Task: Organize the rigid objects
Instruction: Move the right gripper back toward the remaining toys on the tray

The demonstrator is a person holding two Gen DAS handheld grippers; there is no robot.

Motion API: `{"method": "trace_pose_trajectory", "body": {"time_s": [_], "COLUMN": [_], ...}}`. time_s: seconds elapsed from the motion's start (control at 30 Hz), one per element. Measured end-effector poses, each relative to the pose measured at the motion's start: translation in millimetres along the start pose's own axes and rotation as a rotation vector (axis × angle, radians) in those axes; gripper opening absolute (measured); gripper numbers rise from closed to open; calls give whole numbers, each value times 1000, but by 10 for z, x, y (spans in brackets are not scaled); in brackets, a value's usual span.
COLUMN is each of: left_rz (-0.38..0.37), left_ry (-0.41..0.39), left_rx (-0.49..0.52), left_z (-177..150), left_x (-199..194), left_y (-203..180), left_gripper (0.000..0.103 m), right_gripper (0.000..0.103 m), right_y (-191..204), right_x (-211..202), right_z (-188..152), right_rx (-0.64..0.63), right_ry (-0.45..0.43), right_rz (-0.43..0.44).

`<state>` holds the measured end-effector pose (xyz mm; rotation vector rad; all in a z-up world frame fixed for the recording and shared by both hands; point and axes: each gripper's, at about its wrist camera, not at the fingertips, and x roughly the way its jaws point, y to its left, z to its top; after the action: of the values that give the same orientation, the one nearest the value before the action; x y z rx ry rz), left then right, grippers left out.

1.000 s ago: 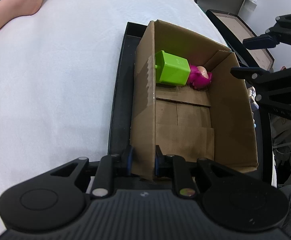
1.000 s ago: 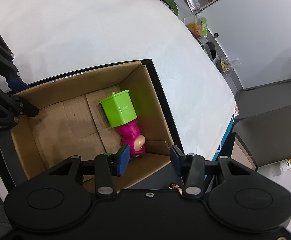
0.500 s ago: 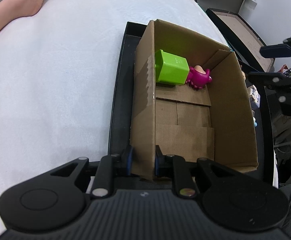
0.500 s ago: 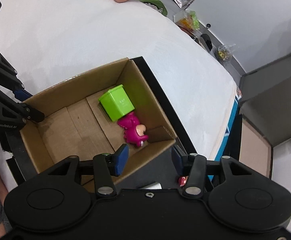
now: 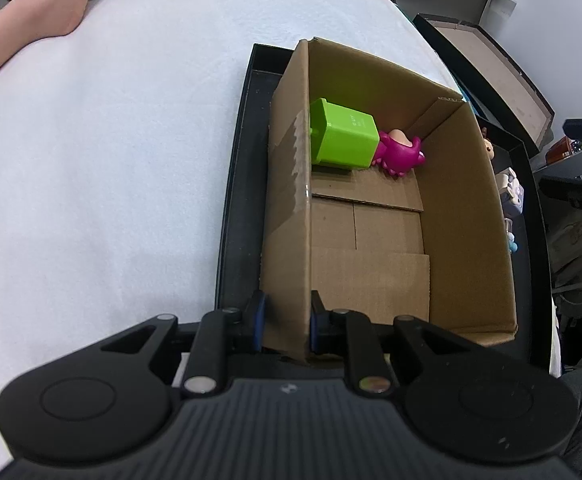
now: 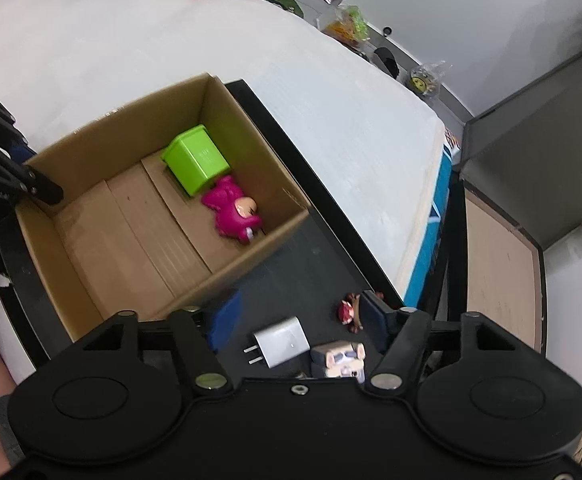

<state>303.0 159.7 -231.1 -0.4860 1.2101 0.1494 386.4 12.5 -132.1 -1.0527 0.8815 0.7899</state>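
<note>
white bedding [image 5: 111, 160] lay under a black tray [image 6: 311, 248]; left gripper [image 5: 285, 320] pinched the cardboard box [image 5: 287, 208] wall, green cube [image 6: 195, 160] and pink toy [image 6: 235, 212] inside, right gripper [image 6: 295, 320] opening, empty, over a white charger [image 6: 279, 340].

surface: white padded tabletop [image 5: 103, 168] is carrying everything | directly on it: a black tray [image 6: 323, 232] is lying along the tabletop's near edge, toward the right-hand corner | a person's bare forearm [image 5: 31, 20] is resting on the far edge | remaining tabletop is showing white cloth
</note>
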Motion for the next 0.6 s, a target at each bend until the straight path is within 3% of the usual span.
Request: {"method": "trace_pose_trajectory", "body": {"time_s": [0.2,0.6], "left_rz": [6,36], "left_ry": [2,-7], "left_rx": [-5,-15], "left_z": [-2,14], "left_x": [-6,-40], "left_y": [1,-44], "left_gripper": [18,18], "right_gripper": [74,75], "right_y": [-111,-129], "right_x": [34,237], "right_z": [-168,-525], "right_rx": [27,3], "right_ry": [-1,17], "right_rz": [14,103]}}
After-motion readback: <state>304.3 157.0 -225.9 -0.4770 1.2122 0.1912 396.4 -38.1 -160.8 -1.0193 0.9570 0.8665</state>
